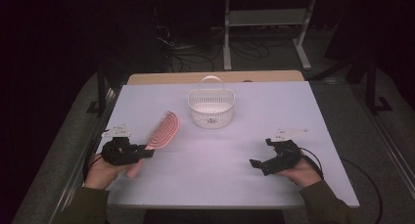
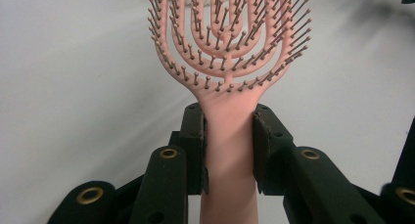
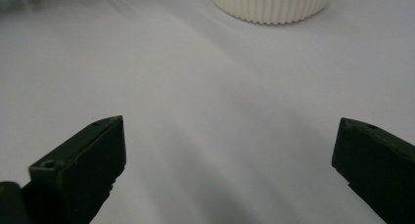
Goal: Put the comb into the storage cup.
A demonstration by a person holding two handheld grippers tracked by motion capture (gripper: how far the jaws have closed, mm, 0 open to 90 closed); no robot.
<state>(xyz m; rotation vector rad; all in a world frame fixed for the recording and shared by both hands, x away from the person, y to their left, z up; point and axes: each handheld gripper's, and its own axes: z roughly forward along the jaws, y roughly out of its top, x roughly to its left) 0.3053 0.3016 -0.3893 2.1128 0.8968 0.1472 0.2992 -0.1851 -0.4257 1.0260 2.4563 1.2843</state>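
My left gripper [image 2: 228, 136] clamps the pink hairbrush [image 2: 227, 62] by its handle; my right gripper [image 3: 230, 160] gapes wide, holding nothing, near the white basket [image 1: 211, 106].

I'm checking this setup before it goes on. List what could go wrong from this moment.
1. The left gripper clamps the pink hairbrush on its narrow handle, well below the bristled head, so the head may swing or slip when lifted.
2. The white basket looks small beside the brush; dropped in, the brush could overhang or tip it.
3. The right gripper sits open, away from the basket, unable to steady it.
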